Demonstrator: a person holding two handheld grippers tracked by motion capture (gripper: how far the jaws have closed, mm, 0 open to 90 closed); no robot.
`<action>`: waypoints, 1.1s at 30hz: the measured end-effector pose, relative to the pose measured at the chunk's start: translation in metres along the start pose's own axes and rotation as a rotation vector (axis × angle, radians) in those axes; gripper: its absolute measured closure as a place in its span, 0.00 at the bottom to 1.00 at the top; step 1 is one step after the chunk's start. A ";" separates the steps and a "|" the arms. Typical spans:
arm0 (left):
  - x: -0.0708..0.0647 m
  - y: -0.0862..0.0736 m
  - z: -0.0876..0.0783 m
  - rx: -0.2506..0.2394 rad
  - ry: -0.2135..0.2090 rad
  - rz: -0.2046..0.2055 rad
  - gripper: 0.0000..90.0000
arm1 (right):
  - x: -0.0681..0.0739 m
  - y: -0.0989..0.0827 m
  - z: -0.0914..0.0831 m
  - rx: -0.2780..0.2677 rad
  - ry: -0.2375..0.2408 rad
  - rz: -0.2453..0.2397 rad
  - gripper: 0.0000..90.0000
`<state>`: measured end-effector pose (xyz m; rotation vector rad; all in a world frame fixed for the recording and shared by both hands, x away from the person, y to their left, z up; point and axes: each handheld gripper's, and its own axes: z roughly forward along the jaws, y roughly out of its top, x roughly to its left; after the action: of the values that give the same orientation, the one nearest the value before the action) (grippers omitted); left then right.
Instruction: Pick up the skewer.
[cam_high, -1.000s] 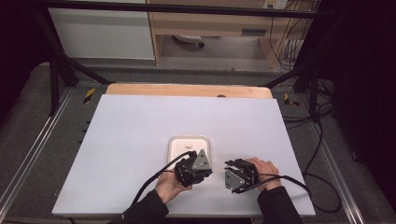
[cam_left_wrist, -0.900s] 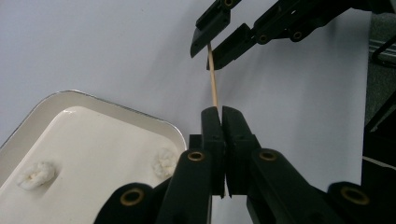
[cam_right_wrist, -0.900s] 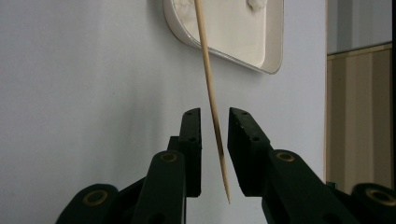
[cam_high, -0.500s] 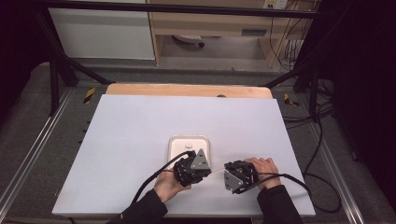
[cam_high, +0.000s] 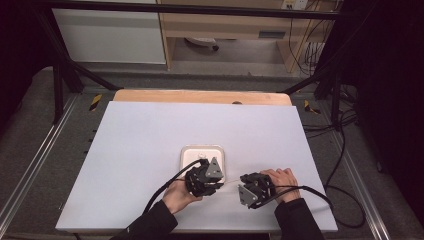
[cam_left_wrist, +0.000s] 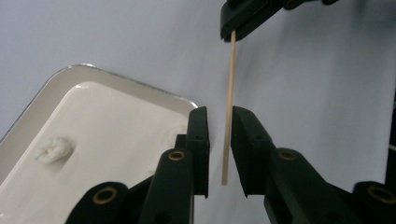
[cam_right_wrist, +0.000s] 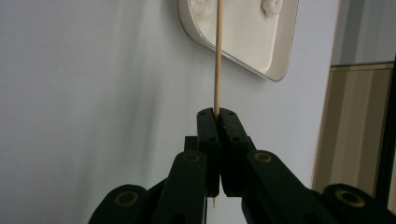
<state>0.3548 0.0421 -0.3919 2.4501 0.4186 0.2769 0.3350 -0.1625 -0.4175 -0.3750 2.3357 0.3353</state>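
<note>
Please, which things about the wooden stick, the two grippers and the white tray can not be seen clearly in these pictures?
- Wooden stick: too thin to follow in the high view.
- Stick's rear end: hidden inside the shut right gripper, right gripper view.
- White tray: cut by the frame edge in the left gripper view.
- White lump: too blurred to identify.

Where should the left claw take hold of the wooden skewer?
On the free end of the wooden skewer, which hangs in the gap of the left claw, just opened. Close straight across the thin shaft; the right claw already clamps the other end beside the white tray.
</note>
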 end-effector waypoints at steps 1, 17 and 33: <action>0.001 0.000 0.000 0.016 -0.002 0.006 0.84 | 0.000 0.000 0.000 0.004 -0.002 -0.004 0.99; 0.002 0.011 0.016 0.180 -0.066 0.022 0.96 | -0.001 0.008 0.002 0.051 0.012 -0.042 0.99; -0.001 0.012 0.021 0.230 -0.050 0.046 0.97 | 0.001 0.010 0.003 0.055 0.025 -0.069 0.99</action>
<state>0.3630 0.0212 -0.4012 2.6881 0.3909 0.1956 0.3329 -0.1519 -0.4191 -0.4339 2.3449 0.2334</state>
